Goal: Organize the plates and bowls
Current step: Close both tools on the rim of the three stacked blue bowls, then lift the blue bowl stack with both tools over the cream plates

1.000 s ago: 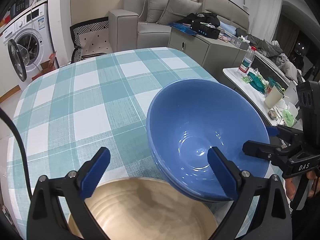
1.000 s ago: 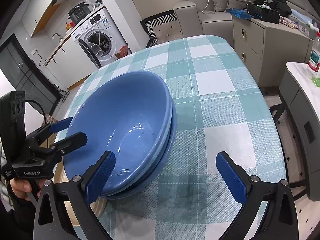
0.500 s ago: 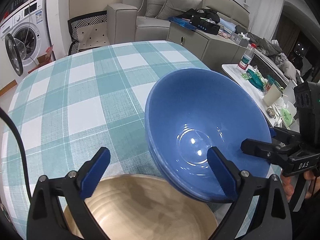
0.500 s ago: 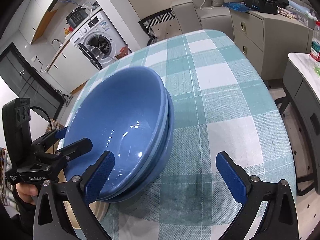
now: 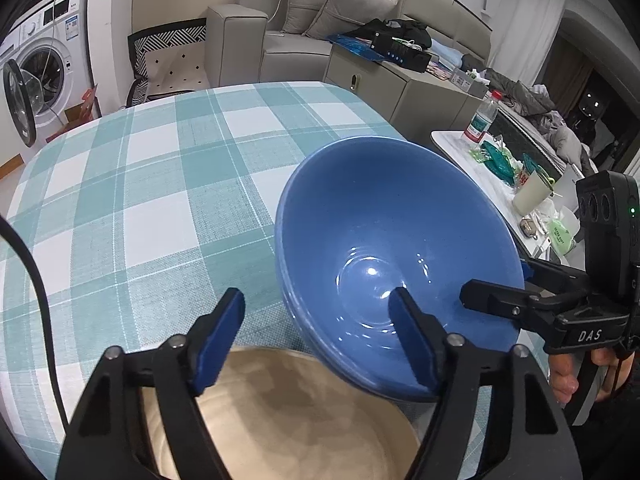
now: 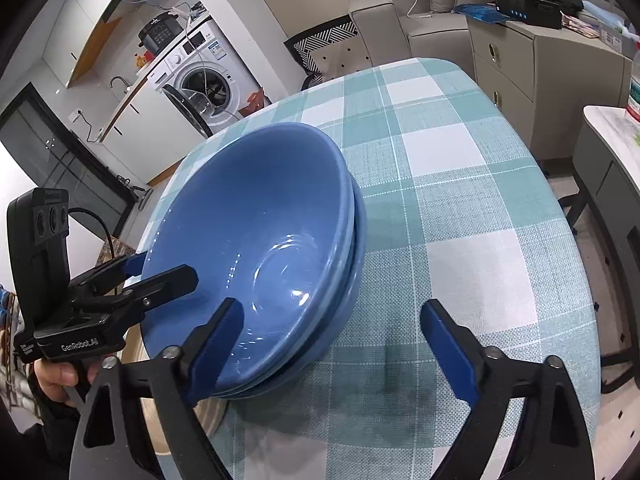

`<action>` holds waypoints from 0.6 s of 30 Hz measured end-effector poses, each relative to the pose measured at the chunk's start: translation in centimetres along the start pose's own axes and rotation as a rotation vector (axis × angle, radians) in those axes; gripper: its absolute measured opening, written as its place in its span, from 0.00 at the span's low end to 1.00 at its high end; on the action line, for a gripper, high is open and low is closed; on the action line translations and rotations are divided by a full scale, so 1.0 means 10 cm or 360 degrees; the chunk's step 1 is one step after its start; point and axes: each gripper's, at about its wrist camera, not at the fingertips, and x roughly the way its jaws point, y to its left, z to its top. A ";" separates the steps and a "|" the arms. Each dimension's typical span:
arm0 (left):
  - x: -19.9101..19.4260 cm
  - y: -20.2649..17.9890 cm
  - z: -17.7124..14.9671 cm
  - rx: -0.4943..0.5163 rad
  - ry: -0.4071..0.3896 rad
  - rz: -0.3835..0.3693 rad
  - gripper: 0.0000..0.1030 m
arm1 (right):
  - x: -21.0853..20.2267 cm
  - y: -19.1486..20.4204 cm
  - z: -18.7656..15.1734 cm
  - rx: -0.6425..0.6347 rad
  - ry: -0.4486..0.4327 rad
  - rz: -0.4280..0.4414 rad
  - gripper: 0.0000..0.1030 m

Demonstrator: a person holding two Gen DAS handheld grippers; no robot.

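Note:
A stack of nested blue bowls [image 5: 384, 232] [image 6: 256, 240] sits on the teal checked table [image 5: 132, 208], its near edge overlapping a beige plate [image 5: 288, 412] [image 6: 134, 354]. My left gripper [image 5: 316, 298] straddles the bowls' near rim, one finger inside the top bowl and the other over the plate. Its jaws are closing, and the pads are not touching the rim. My right gripper [image 6: 332, 309] straddles the opposite rim the same way, jaws closing with a wide gap left. Each gripper shows in the other's view: right gripper [image 5: 500, 280], left gripper [image 6: 166, 266].
The table's rounded edge [image 6: 560, 240] drops off close to the right of the bowls. Beyond it stands a white side table [image 5: 452, 144] with a bottle [image 5: 482, 118] and cups. A grey sofa [image 5: 296, 40], a cabinet and a washing machine [image 6: 204, 80] lie further off.
Both grippers' fingers have drawn closer together around the bowls' rim. The bowls and the plate have stayed where they were.

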 end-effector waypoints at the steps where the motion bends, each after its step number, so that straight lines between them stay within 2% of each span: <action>1: -0.01 0.00 0.00 -0.0001 -0.0004 -0.0007 0.68 | 0.00 0.00 0.01 0.0002 -0.0003 0.0003 0.85; 4: -0.01 -0.01 0.00 0.0002 -0.0008 -0.0027 0.62 | -0.02 0.01 0.01 0.0002 -0.0012 0.0016 0.82; 8: -0.03 -0.04 0.01 0.0011 -0.0017 -0.0041 0.60 | -0.04 0.06 0.02 -0.0017 -0.0030 0.0032 0.79; 11: -0.06 -0.05 0.01 0.0017 -0.0030 -0.0047 0.60 | -0.06 0.10 0.03 -0.0045 -0.0042 0.0041 0.74; 18: -0.08 -0.08 0.02 0.0028 -0.0044 -0.0020 0.50 | -0.08 0.17 0.04 -0.0072 -0.0061 0.0037 0.63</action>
